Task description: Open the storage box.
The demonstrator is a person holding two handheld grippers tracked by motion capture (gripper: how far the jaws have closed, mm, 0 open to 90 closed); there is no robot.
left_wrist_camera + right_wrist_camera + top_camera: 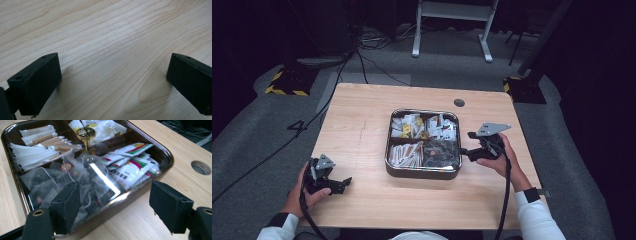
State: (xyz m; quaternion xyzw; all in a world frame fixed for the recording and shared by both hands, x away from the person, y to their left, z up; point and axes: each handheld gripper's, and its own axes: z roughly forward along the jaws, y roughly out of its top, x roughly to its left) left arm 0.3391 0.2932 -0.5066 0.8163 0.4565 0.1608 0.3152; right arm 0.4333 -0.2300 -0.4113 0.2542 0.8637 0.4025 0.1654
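A: What is seen on the table [362,125]?

B: A square tray [423,173] with dark, glossy walls and rounded corners is set near the middle of the light wooden top, a little toward the right. It is divided into four compartments, and a small gold knob [85,132] is mounted where the dividers meet.

A: How are the compartments filled?

B: Clear bags [62,180] with dark contents are heaped in the compartment nearest the right gripper [468,144]. Beside them, white packets [130,167] printed with red and green stripes are stacked. Long paper sticks [37,147], white and tan, are laid in a fanned row in another compartment. The fourth is packed with white sachets [100,128], some marked in yellow.

A: Where is the right gripper held?

B: It is held just off the tray's right side, pointed at the wall. Its jaws are spread wide, and nothing is gripped between them. In the right gripper view, one jaw is seen in front of the tray's near corner and the other over bare wood.

A: And the left gripper [343,183]?

B: It is held low near the table's front left corner, well apart from the tray. Its jaws are also parted widely, with bare wood grain between them.

A: Anything else on the top?

B: A round hole [459,103] is cut near the far edge, beyond the tray.
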